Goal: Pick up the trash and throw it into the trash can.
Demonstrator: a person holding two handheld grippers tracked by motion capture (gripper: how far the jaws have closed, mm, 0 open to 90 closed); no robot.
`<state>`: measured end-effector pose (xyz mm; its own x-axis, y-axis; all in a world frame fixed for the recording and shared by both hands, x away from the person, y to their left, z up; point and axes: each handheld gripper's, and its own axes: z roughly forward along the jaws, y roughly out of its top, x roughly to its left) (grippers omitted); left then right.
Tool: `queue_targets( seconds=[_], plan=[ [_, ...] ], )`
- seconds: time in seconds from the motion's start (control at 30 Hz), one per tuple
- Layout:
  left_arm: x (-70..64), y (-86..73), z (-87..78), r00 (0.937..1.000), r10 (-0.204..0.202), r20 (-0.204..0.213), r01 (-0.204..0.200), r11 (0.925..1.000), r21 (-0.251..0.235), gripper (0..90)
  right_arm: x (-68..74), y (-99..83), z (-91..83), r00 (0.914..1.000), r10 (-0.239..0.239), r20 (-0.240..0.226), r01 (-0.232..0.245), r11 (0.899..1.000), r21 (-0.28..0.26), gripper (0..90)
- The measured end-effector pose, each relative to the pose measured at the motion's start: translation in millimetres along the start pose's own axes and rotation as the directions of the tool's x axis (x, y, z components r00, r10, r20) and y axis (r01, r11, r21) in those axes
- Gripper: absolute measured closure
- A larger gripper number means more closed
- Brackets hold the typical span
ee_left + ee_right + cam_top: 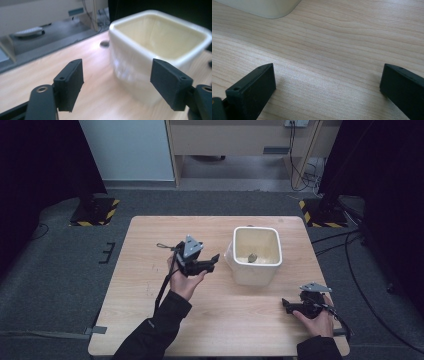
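on a light wooden table [150,270] stands a cream, square-mouthed tub [256,256] with rounded corners, and a small dark olive-brown lump [252,257] lies on its floor, near the middle of the bottom; what the lump is cannot be made out. the left claw [214,259] is held above the table in the person's left hand [186,281], a grey three-cornered plate [191,246] on its top and a black cable [165,285] trailing back along the dark sleeve [155,330]; its tips point toward the tub, which sits just beyond them, close but not touching. in the left gripper view the left claw [117,82] has its jaws wide apart with nothing between them but bare table, and the tub [160,50], blurred, rises just ahead and a little toward the jaw on the right of that view; a small dark spot [104,44] lies on the table past the tub's far corner. the right claw [285,304] is held low at the near right part of the table by the right hand [316,320], with the tub off ahead of it and well apart. in the right gripper view the right claw [327,86] also has its jaws spread wide, empty, just over the wood grain, and a rounded corner of the tub [265,8] shows far ahead beyond the jaw on the left of that view
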<state>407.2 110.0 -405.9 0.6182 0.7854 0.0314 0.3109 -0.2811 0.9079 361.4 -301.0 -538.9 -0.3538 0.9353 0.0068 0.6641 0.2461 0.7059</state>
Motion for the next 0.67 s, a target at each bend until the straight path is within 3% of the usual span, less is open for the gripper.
queue_targets(
  seconds=[0.2, 0.33, 0.4, 0.57, 0.6, 0.67],
  plan=[
    [12.9, -51.5, -25.5, 0.9996, -0.015, -0.025, 0.017, 0.9951, 0.098, 22.1, -0.1, 0.0, 0.0, 1.0, -0.001, 0.0, 0.001, 1.0, 0.0, 0.4],
    [20.7, -86.3, -41.0, 0.9987, -0.029, -0.043, 0.035, 0.9865, 0.16, 21.4, -0.1, 0.0, 0.0, 1.0, -0.001, 0.0, 0.001, 1.0, 0.0, 0.4],
    [24.9, -103.3, -48.2, 0.9973, -0.041, -0.061, 0.052, 0.9808, 0.188, 21.1, 0.0, 0.0, 0.0, 1.0, 0.0, 0.0, 0.0, 1.0, 0.0, 0.4],
    [32.6, -146.6, -62.8, 0.9913, -0.041, -0.125, 0.075, 0.9568, 0.281, 19.9, -0.1, 0.0, -0.1, 1.0, -0.002, -0.001, 0.002, 1.0, 0.001, 0.4],
    [32.6, -146.6, -62.8, 0.9913, -0.041, -0.125, 0.075, 0.9568, 0.281, 19.9, -0.1, 0.0, -0.1, 1.0, -0.002, -0.001, 0.002, 1.0, 0.001, 0.4],
    [37.5, -154.6, -67.3, 0.9881, -0.062, -0.141, 0.103, 0.946, 0.307, 19.9, -0.1, 0.1, 0.0, 1.0, 0.0, 0.0, 0.0, 1.0, 0.0, 0.4]
  ],
)
